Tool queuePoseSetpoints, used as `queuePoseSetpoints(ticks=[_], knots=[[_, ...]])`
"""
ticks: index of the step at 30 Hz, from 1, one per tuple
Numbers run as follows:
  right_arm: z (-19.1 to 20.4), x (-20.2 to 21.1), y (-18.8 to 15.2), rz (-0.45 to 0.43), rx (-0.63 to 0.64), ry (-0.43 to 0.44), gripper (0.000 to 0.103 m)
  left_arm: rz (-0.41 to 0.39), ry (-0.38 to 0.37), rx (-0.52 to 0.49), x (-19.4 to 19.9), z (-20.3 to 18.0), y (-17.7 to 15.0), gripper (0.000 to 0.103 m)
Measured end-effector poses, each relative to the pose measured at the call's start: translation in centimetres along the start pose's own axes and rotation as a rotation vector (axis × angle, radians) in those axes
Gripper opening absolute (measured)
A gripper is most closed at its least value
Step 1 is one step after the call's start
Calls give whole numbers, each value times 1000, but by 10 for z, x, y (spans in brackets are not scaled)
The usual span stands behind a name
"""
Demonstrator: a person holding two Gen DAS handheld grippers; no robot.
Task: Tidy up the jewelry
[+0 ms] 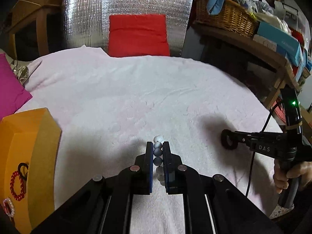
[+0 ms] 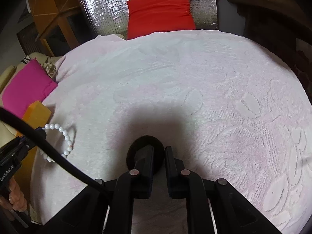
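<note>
My left gripper (image 1: 158, 146) is shut on a white bead bracelet (image 1: 158, 152), held just above the pale pink towel (image 1: 136, 97); the bracelet's loop hangs from it in the right wrist view (image 2: 64, 136). My right gripper (image 2: 159, 149) is shut on a black hair tie (image 2: 145, 136), also seen from the side in the left wrist view (image 1: 229, 141). An open orange box (image 1: 41, 146) stands at the left. It holds a red bead bracelet (image 1: 16, 185), a black hair tie (image 1: 23, 167) and a pearl-edged piece (image 1: 7, 207).
A magenta cushion (image 1: 9, 85) lies at the far left and a red cushion (image 1: 137, 35) against a silver foil panel (image 1: 126, 9) at the back. A wooden shelf with a wicker basket (image 1: 224, 17) and boxes stands at the right.
</note>
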State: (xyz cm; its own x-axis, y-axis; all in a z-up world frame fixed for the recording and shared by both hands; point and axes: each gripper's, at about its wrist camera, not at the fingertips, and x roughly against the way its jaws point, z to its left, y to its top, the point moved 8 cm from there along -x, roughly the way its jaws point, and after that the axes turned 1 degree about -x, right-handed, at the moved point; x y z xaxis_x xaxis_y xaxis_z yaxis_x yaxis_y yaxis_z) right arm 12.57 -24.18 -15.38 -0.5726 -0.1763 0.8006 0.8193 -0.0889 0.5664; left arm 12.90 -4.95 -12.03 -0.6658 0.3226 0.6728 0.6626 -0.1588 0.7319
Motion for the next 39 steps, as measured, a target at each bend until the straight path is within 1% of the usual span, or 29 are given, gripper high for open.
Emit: queuePoseSetpoints(ticks=[7, 14, 22, 28, 31, 39], knots=[[8, 9, 5, -26, -5, 34, 12, -41, 4, 2, 18, 2, 5, 9], [32, 16, 5, -46, 26, 67, 12, -83, 14, 16, 40, 5, 7, 9], [62, 25, 4, -63, 66, 108, 12, -129, 49, 30, 67, 15, 7, 9], [92, 32, 2, -74, 97, 141, 12, -163, 74, 56, 90, 34, 5, 9], [109, 34, 1, -78, 119, 158, 12, -176, 99, 73, 101, 47, 2, 9], [160, 44, 1, -97, 183, 212, 12, -232, 148, 140, 134, 82, -1, 9]])
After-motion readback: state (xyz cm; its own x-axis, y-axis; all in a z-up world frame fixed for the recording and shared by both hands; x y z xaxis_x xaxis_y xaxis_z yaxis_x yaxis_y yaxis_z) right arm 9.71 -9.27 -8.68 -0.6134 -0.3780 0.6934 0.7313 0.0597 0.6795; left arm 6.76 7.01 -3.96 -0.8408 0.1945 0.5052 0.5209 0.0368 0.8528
